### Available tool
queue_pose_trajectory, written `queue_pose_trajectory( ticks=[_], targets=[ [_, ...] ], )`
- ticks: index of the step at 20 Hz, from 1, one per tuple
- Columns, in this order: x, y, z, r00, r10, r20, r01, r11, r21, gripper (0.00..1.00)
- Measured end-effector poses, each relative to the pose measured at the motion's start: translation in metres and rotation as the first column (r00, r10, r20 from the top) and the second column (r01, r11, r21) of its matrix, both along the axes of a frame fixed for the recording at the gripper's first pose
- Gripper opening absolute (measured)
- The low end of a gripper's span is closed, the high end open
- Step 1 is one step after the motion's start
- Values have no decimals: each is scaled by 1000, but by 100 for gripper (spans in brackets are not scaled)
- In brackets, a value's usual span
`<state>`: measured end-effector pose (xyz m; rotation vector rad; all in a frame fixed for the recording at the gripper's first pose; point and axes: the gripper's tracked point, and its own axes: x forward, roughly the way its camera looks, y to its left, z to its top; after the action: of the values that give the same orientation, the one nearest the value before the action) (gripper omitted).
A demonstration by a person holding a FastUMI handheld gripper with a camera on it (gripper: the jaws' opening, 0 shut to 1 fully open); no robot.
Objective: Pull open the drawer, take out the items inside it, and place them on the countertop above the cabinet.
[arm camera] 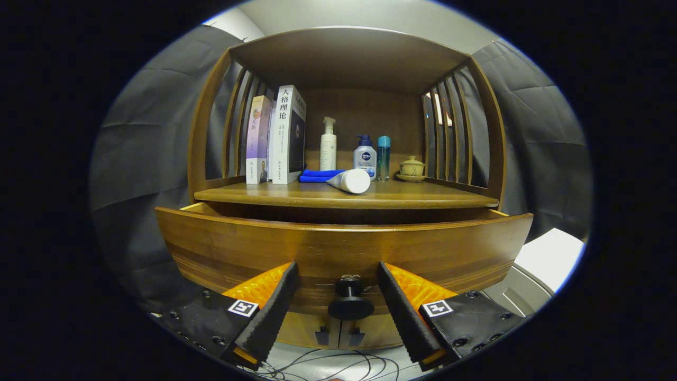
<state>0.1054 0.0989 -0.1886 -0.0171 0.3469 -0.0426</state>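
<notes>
The wooden drawer (344, 248) stands pulled partly out from under the cabinet's countertop (344, 196); its inside is hidden behind its front panel. A dark round knob (350, 301) sticks out of the drawer front. My gripper (338, 272) is open, its two fingers standing either side of the knob with a gap on each side, the tips close to the drawer front. On the countertop lies a white tube (350, 181) on its side, just ahead of a folded blue cloth (320, 175).
On the countertop stand two books (277, 138) at the left, a white pump bottle (328, 144), a blue-capped pump bottle (365, 157), a slim teal bottle (383, 157) and a lidded ceramic cup (411, 168). A white appliance (545, 262) sits right of the cabinet. Cables (328, 365) lie below.
</notes>
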Motion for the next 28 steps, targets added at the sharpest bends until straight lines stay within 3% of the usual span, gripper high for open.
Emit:
queue_pose_trajectory(
  ticks=[20, 24, 28],
  targets=[
    [63, -4, -10, 1000, -2, -6, 2, 1000, -27, 97],
    [62, -6, -11, 1000, -6, 19, 7, 998, -65, 98],
    [32, -6, 3, 998, 45, 38, -42, 997, -65, 98]
  ],
)
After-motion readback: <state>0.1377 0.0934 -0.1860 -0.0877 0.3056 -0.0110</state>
